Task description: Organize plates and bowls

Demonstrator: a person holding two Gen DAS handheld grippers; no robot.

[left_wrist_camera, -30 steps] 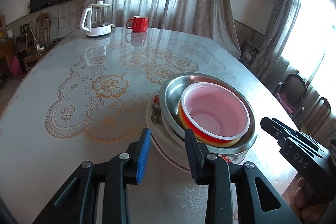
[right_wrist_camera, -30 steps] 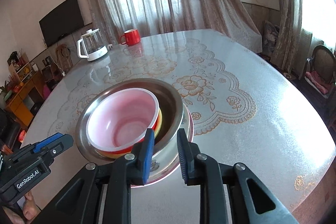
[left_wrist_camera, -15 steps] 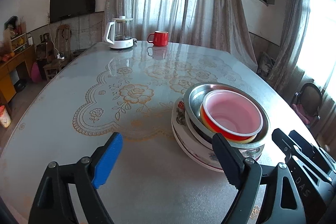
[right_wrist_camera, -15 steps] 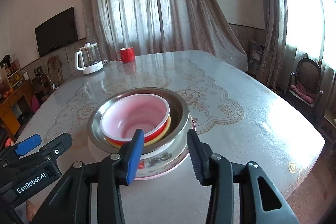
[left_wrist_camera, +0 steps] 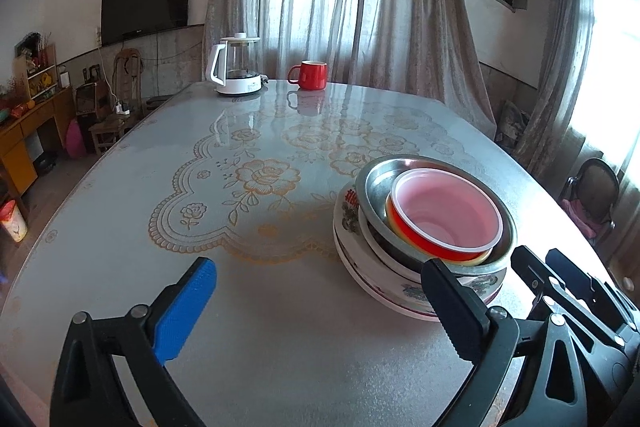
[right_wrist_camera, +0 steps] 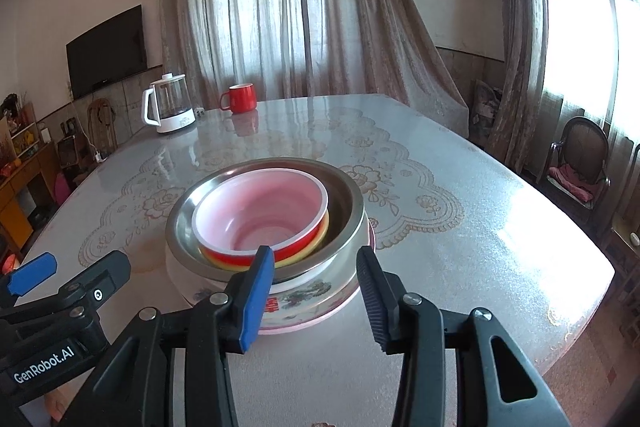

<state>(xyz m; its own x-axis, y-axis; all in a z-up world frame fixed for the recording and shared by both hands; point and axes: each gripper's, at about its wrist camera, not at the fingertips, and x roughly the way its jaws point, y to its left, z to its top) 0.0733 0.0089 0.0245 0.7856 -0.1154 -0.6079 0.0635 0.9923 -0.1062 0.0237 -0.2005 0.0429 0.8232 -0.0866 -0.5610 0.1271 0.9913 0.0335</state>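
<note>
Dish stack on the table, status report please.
Left gripper opening, empty. Right gripper open, empty. Dish stack nested, red bowl on top. Nothing in the way.

Sheer curtains (right_wrist_camera: pixel 288 7) over bright windows, wall-mounted television (left_wrist_camera: pixel 146 1), wooden chair (right_wrist_camera: pixel 580 163), pale walls.

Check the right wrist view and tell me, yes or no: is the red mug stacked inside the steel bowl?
No; the red mug stands on the far table beside the glass kettle, apart from the steel bowl.
</note>
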